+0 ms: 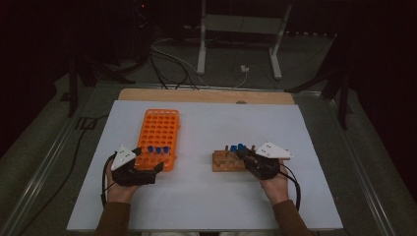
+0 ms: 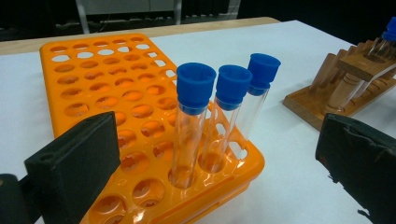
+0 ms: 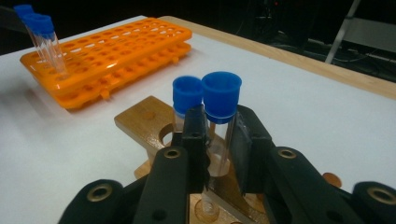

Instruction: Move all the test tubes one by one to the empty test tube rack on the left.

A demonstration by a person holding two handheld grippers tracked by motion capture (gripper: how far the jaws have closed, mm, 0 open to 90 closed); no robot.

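Jaws of the right gripper clamp an upright blue-capped tube, its foot hidden in the wooden rack; left gripper jaws wide.

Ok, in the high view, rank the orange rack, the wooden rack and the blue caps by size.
1. orange rack
2. wooden rack
3. blue caps, alike in size

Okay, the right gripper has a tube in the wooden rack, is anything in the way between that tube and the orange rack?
Nothing visible does. The right gripper is shut on the blue-capped tube in the wooden rack; bare white table lies between it and the orange rack, where three capped tubes stand in the near row.
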